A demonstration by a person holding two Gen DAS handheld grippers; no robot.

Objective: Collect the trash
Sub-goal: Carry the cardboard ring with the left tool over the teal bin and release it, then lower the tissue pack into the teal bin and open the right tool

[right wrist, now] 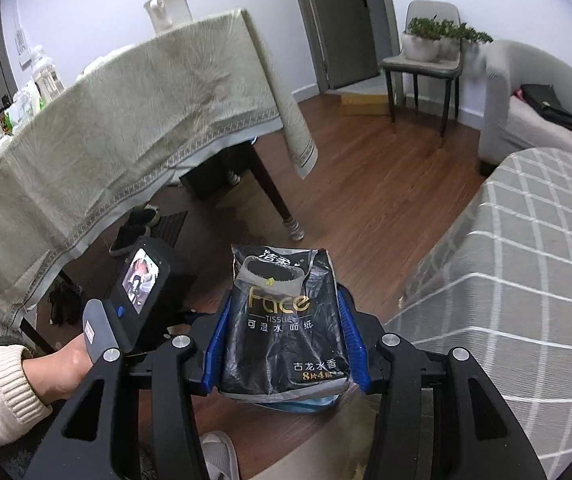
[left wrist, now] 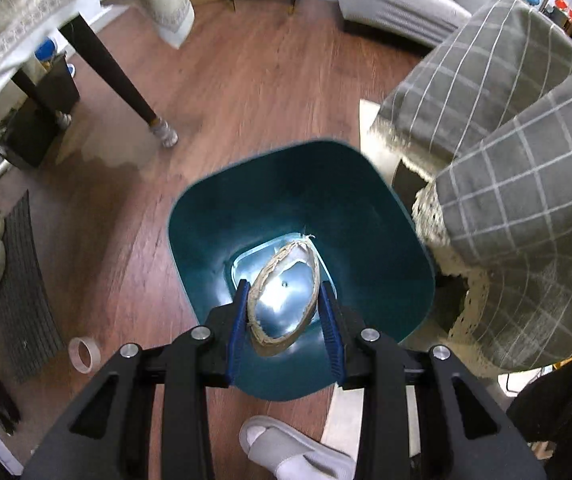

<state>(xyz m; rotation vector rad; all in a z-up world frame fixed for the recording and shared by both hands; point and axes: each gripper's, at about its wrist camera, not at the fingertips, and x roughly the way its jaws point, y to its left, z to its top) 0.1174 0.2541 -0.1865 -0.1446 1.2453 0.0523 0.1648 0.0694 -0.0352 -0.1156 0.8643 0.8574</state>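
Left wrist view first: my left gripper [left wrist: 286, 312] pinches a squashed tape ring [left wrist: 284, 294], its cardboard core bent into a narrow oval between the blue pads [left wrist: 240, 320], and I hold it directly over the open teal bin [left wrist: 366, 216] standing on the wood floor [left wrist: 246, 80]. I judge the ring light and springy; it gives under pressure, so a grip across its flattened sides suits it, and it should drop cleanly once I let the jaws part. Another tape roll [left wrist: 84, 355] lies on the floor to the left, near a dark mat [left wrist: 26, 288], well apart from the bin. A grey slipper [left wrist: 286, 448] shows at the bottom edge. Right wrist view next: my right gripper [right wrist: 284, 336] squeezes a black tissue pack [right wrist: 282, 320] by its two long sides, raised above the floor. The wrapper looks soft, crinkly and a little slick, and very light, so I judge a mid-body hold safer than the torn top. Only this view shows my left hand [right wrist: 62, 364] on its handle, the draped table [right wrist: 126, 132] and a chair [right wrist: 426, 60]. The bin's interior shows only in the left view.
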